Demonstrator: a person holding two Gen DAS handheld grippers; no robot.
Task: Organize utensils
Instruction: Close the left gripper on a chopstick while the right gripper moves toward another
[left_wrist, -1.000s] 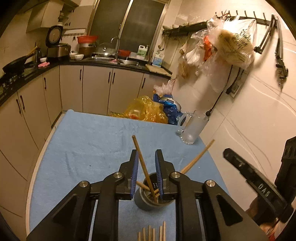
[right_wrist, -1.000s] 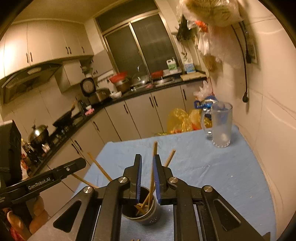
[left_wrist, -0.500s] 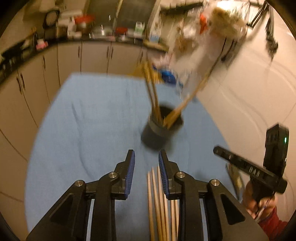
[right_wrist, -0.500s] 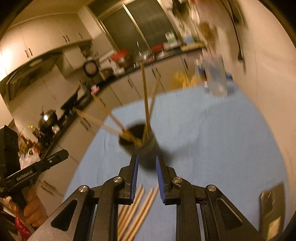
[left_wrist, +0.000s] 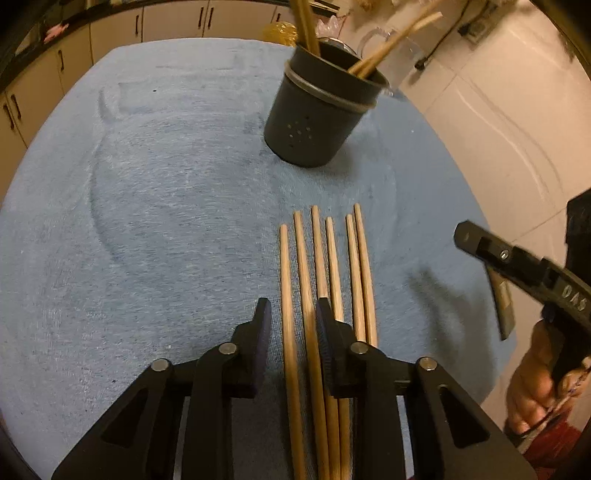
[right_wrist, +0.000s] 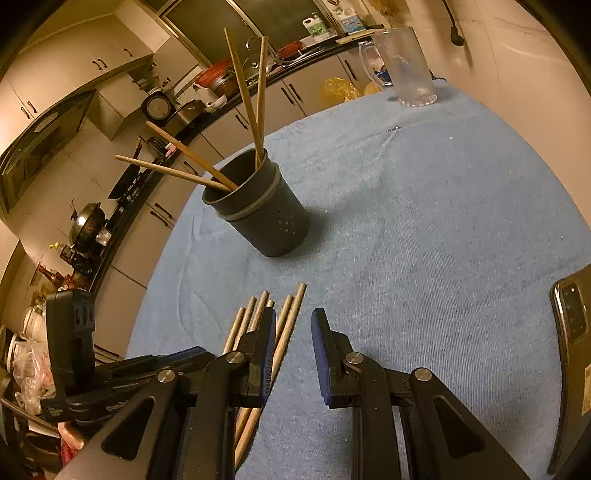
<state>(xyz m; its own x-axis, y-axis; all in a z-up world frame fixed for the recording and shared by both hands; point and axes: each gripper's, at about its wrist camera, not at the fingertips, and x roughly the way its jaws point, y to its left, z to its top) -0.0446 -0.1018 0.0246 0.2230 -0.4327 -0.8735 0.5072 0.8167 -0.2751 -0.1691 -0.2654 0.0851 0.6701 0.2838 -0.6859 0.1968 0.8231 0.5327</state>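
The left gripper is now low over the row of loose chopsticks on the blue worktop, with its jaws apart and two of the sticks lying between them. A second ago it stood at the holder with one stick between its jaws; that stick now seems to be in the holder, so this gripper has come back for the next one. The right gripper has also pulled back from the holder. It hangs with jaws apart and nothing in them, its left finger over the ends of the loose chopsticks. Further away the dark holder stands upright with four chopsticks leaning in it. Six sticks still lie flat, so I judge the task is less than half done. A glass mug stands at the far edge
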